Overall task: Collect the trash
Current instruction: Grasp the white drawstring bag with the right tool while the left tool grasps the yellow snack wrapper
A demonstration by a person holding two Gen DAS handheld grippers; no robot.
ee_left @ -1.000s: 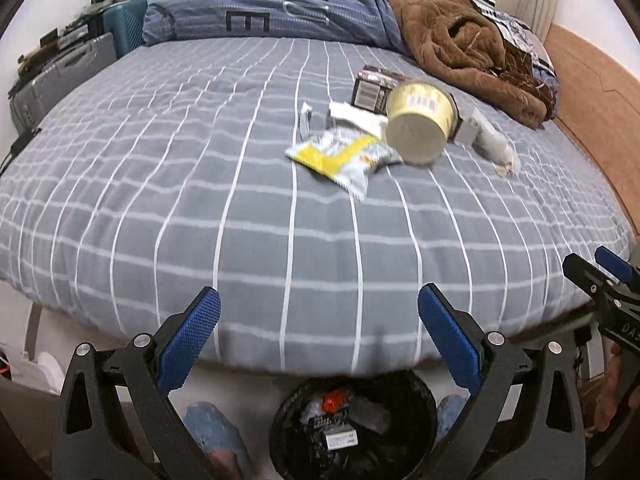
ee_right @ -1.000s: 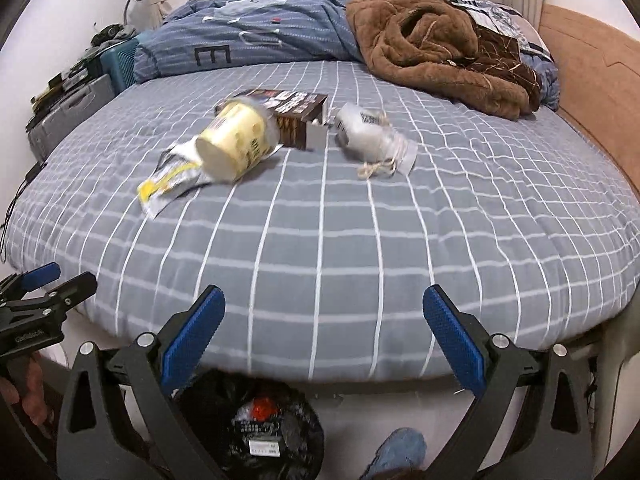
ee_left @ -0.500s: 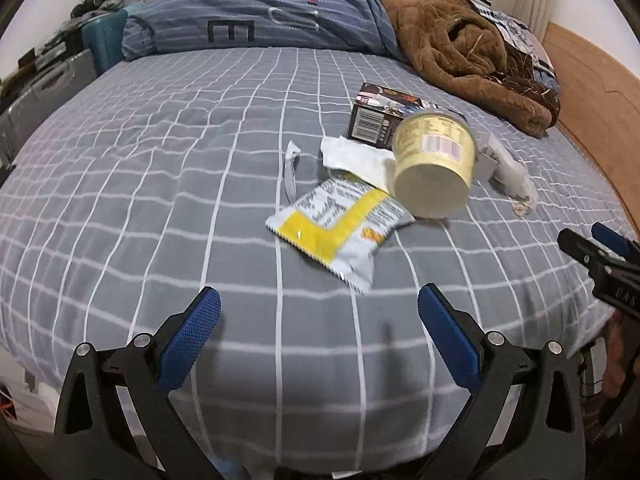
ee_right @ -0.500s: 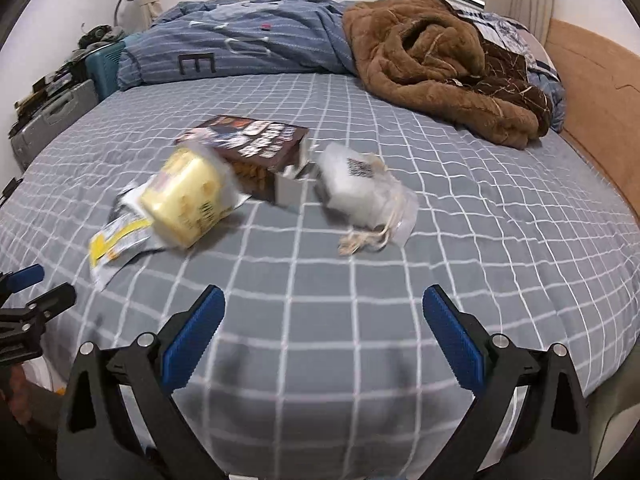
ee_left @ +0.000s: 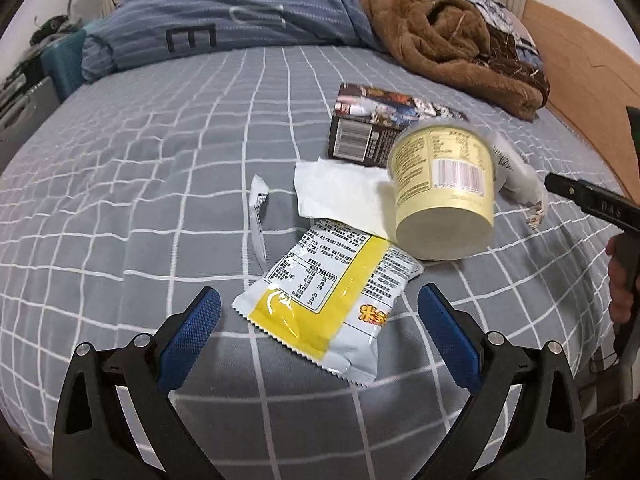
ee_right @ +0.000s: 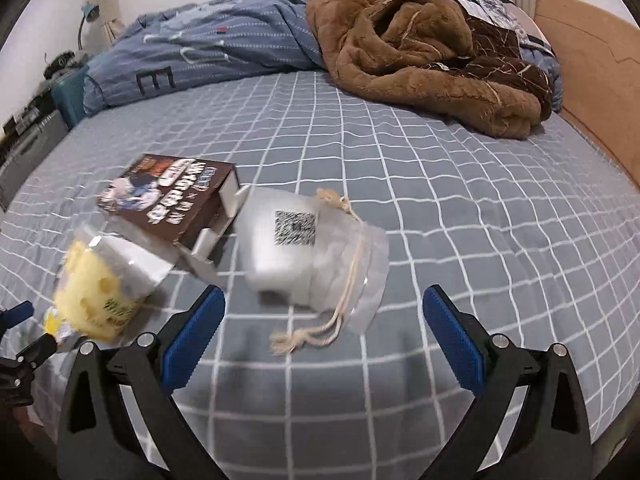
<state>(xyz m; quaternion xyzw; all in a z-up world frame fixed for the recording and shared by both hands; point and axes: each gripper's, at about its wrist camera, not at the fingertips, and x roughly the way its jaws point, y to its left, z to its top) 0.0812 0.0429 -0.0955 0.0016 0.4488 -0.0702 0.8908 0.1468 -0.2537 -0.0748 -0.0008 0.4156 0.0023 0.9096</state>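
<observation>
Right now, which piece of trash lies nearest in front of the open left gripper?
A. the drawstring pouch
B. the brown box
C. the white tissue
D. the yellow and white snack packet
D: the yellow and white snack packet lies flat on the bed just ahead of the left gripper, between its open fingers.
</observation>
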